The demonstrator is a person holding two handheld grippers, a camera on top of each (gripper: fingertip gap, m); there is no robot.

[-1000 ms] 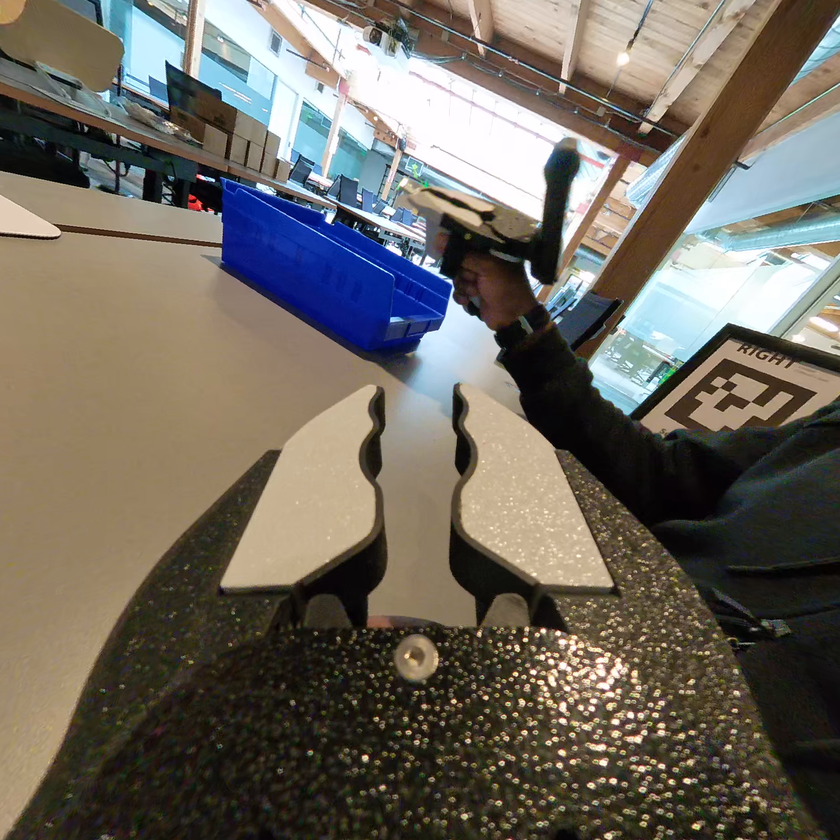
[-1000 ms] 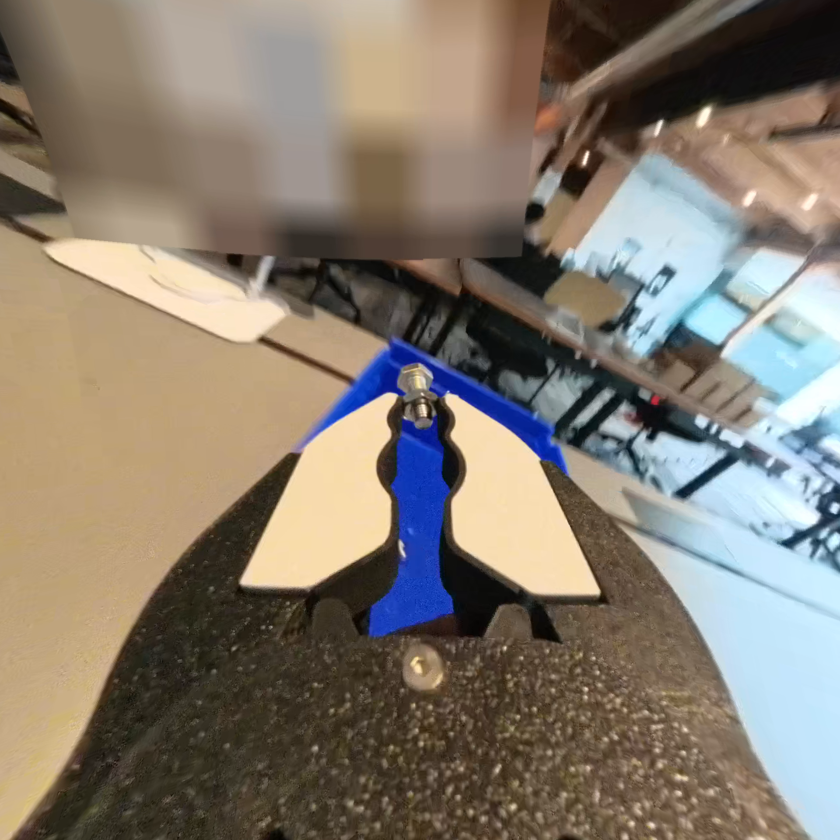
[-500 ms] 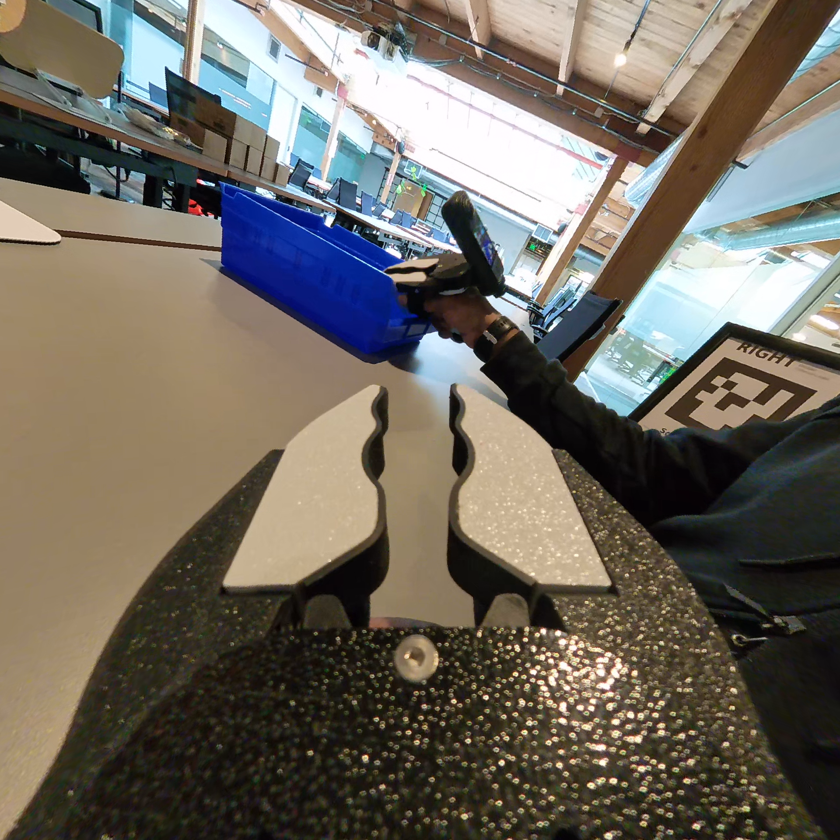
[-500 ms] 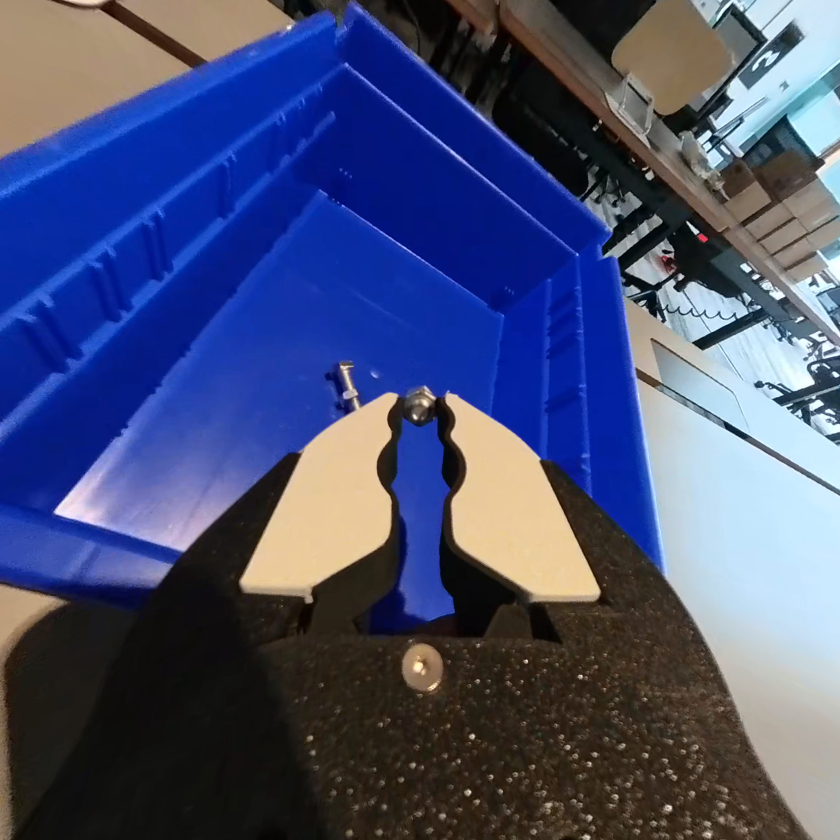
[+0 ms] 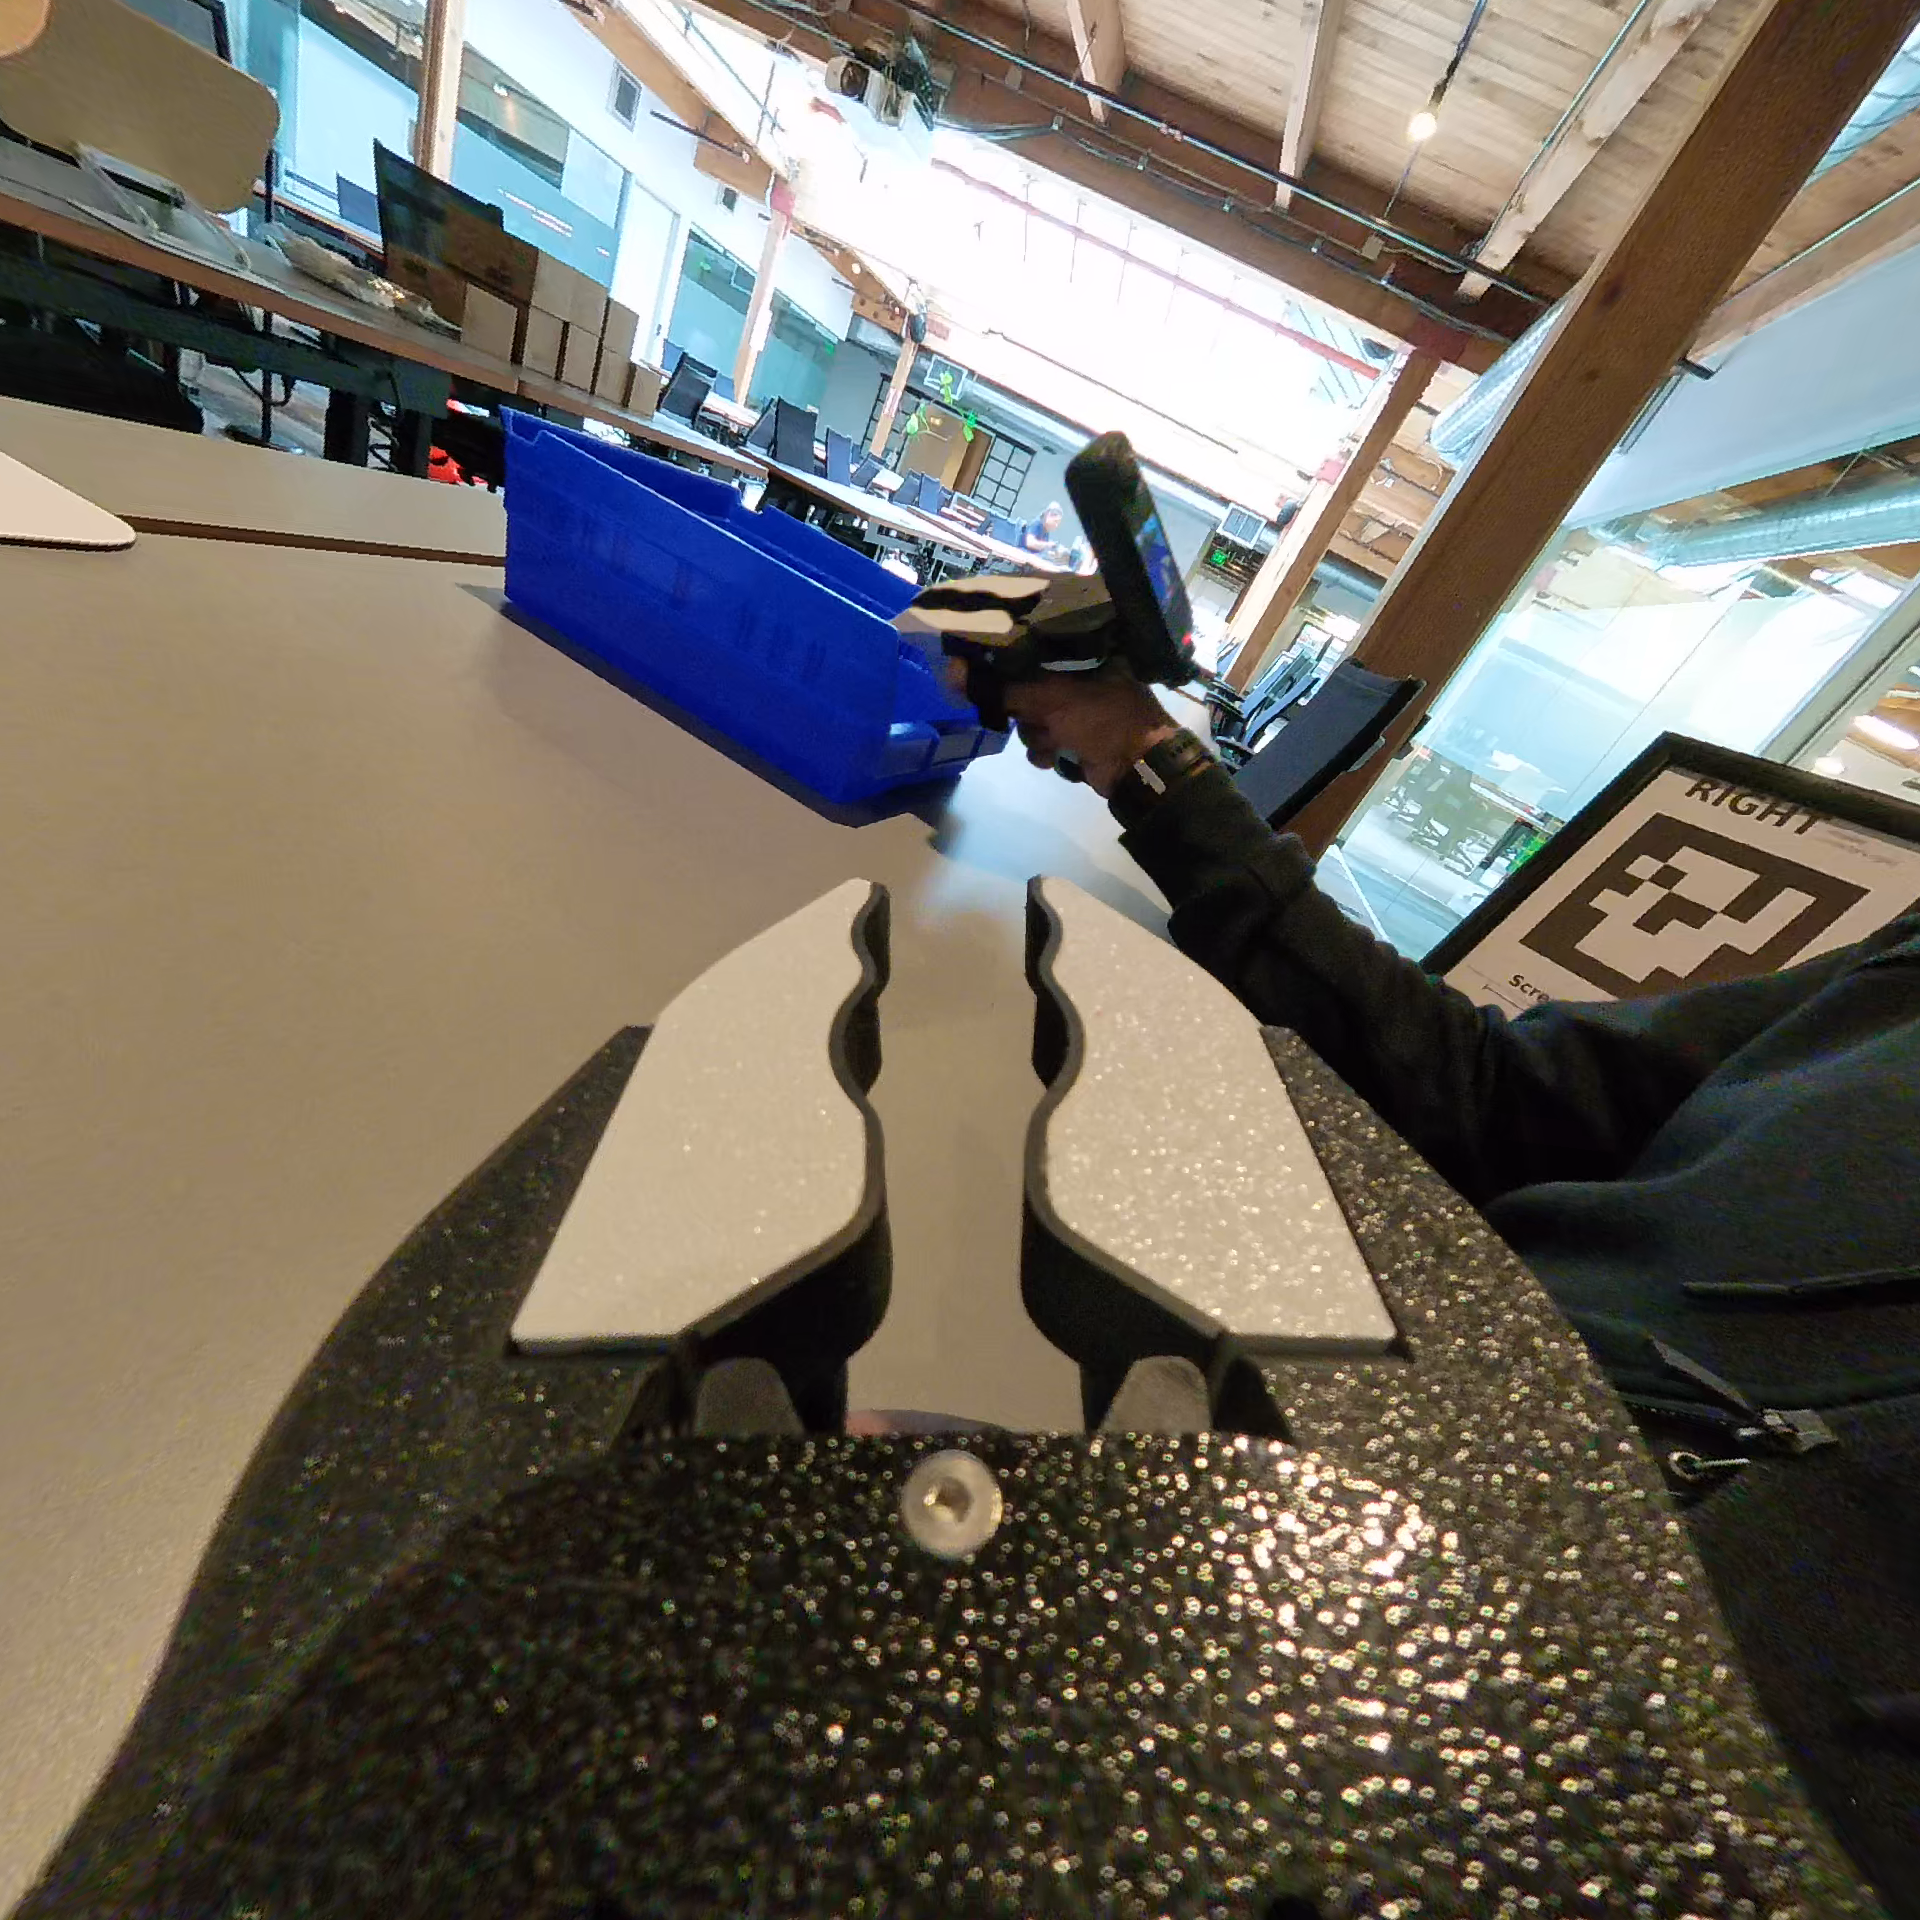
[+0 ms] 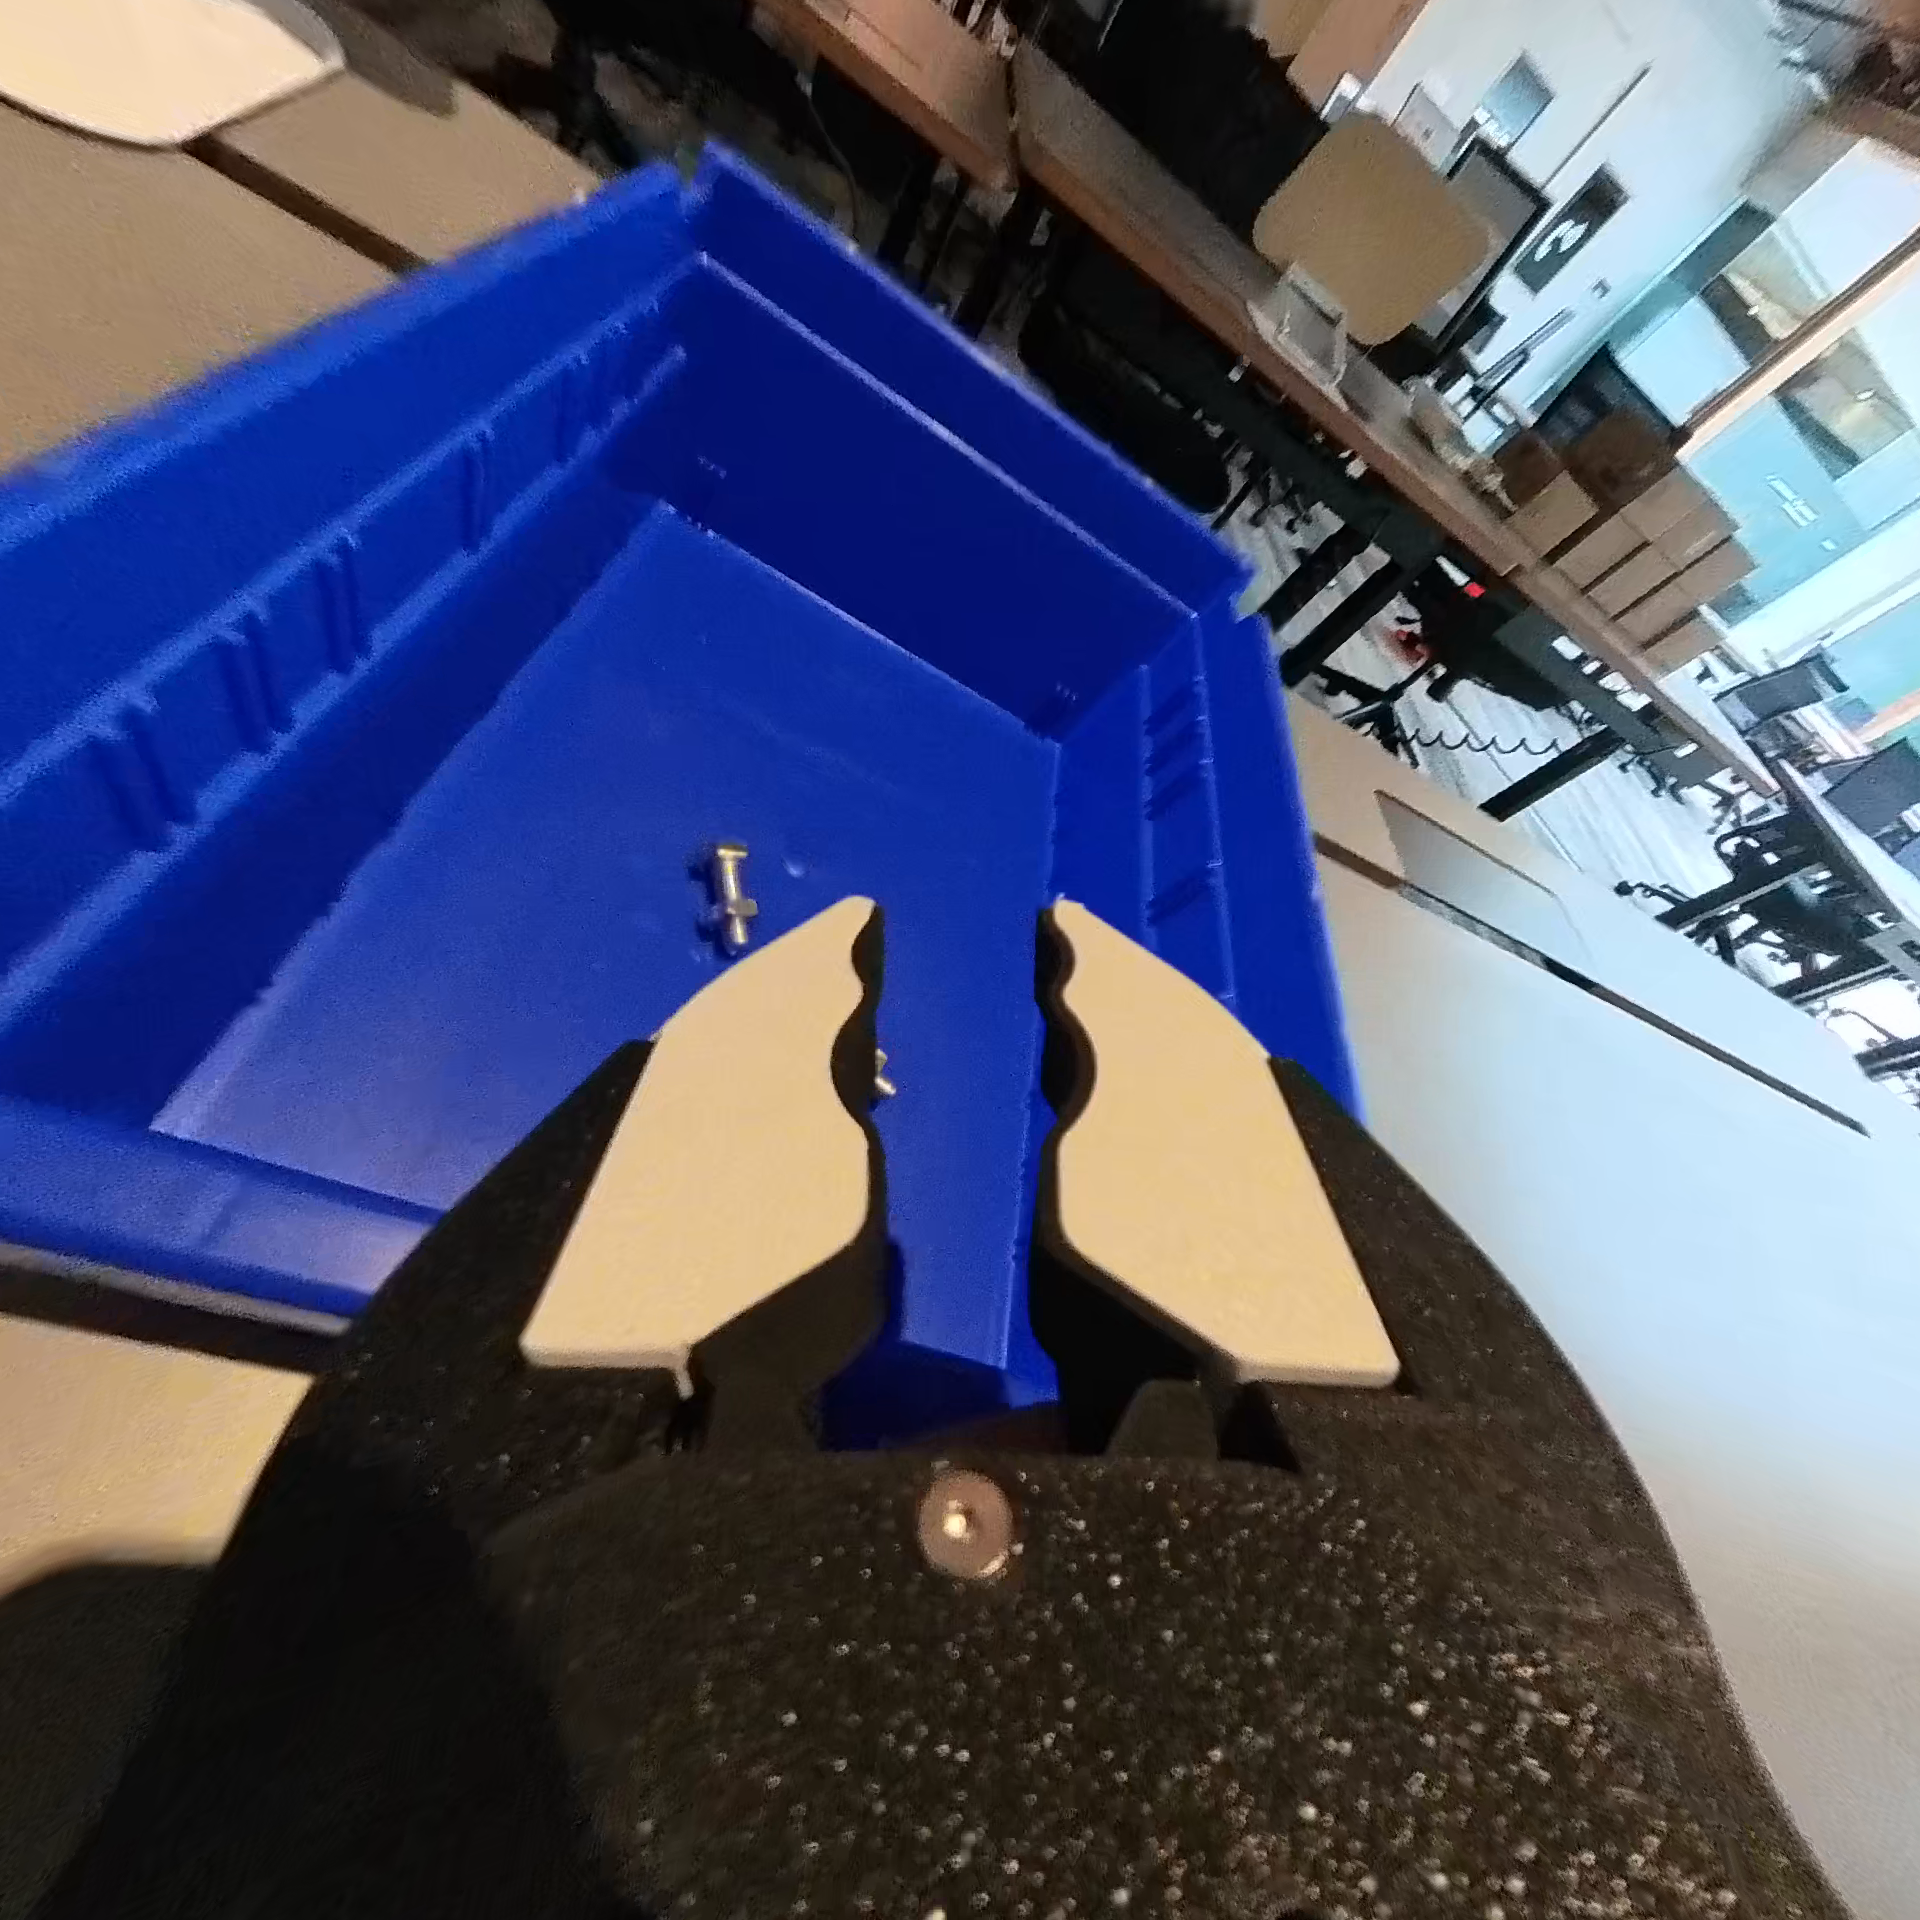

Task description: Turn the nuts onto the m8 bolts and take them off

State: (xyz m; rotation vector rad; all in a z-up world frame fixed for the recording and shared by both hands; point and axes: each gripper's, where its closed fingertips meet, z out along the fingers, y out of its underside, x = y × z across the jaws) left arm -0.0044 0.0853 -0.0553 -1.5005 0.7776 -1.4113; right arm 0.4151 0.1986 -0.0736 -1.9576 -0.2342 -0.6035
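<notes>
- the grey surface runs wide under everything; in the left wrist view a stretch of it shows bare between the left gripper's fingers.
- a blue plastic bin sits on that surface, long and open-topped, with ribbed inner walls; in the left wrist view the same bin stands well ahead of the left gripper.
- a framed black-and-white marker board leans at the right edge of the left wrist view, behind a dark sleeve.
- the left gripper hangs low over the surface, its jaws parted with nothing between them.
- the right gripper is tilted down over the near end of the bin — jaws spread apart, gripping nothing; in the left wrist view the right gripper shows at the bin's near end, held in a hand.
- a bolt with a nut on it lies on the bin floor, just beyond the tip of the right gripper's left finger.
- a second small metal piece shows in the gap between the right gripper's fingers, close against the left finger's inner edge — too blurred and hidden to tell whether it rests on the bin floor.
</notes>
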